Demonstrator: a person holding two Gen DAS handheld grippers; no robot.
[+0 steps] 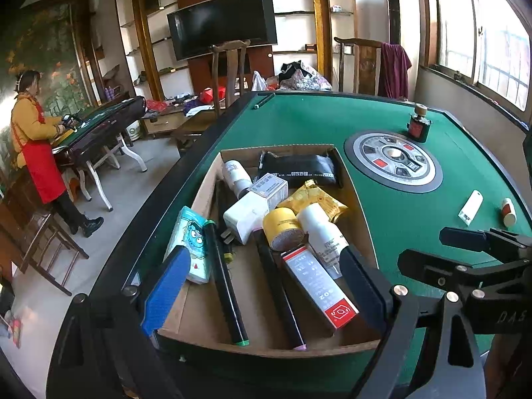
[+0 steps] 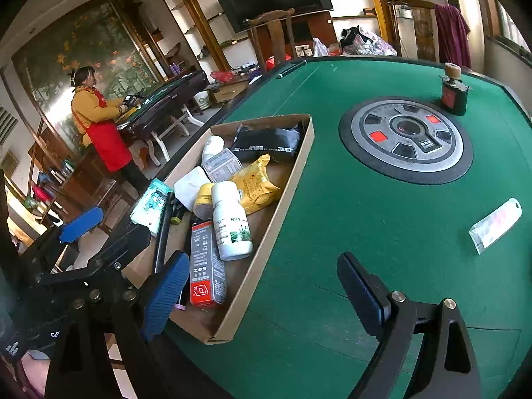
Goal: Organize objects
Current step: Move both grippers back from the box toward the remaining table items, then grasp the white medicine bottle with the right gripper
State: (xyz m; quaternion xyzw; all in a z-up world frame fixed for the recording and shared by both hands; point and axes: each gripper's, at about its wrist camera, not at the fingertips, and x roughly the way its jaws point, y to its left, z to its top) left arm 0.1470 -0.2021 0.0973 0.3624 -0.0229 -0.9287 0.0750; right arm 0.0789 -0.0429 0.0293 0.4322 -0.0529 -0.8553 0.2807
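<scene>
Worktop: a green felt worktop (image 2: pixel 349 232), soft and flat, with a dark raised rim.
Round dial: a flat metal disc (image 2: pixel 406 139) set in the middle of the felt, grey with red and black buttons and a black ring around it.
Box: a shallow brown cardboard box (image 2: pixel 276 206) with thin walls, lying on the felt near the left rim.
In the box: a white plastic bottle (image 2: pixel 231 221) lying on its side, a long red and grey carton (image 2: pixel 205 266), a crinkly yellow packet (image 2: pixel 256 184), a yellow roll of tape (image 1: pixel 282 227), a smooth white plug block (image 1: pixel 244 217), a black shiny pouch (image 1: pixel 299 169), two long black pens (image 1: pixel 226 282) and a soft packet with a blue cartoon face (image 1: pixel 193 242).
Loose on the felt: a flat white tube (image 2: pixel 495 224), a small round stick with a red band (image 1: pixel 508 212), perhaps a lip balm, and a dark little bottle with a cork-like cap (image 2: pixel 453 91) standing upright past the dial.
Left gripper: the left gripper (image 1: pixel 266 286) hangs over the near end of the box, its ribbed blue and black fingers (image 1: pixel 166 286) spread wide, gripping nothing.
Right gripper: the right gripper (image 2: pixel 262 296) hangs over the box's right wall and the bare felt, fingers (image 2: pixel 362 296) spread wide, nothing in them.
Far back: a person (image 1: pixel 36 143) in a yellow coat and red apron stands at another table.
</scene>
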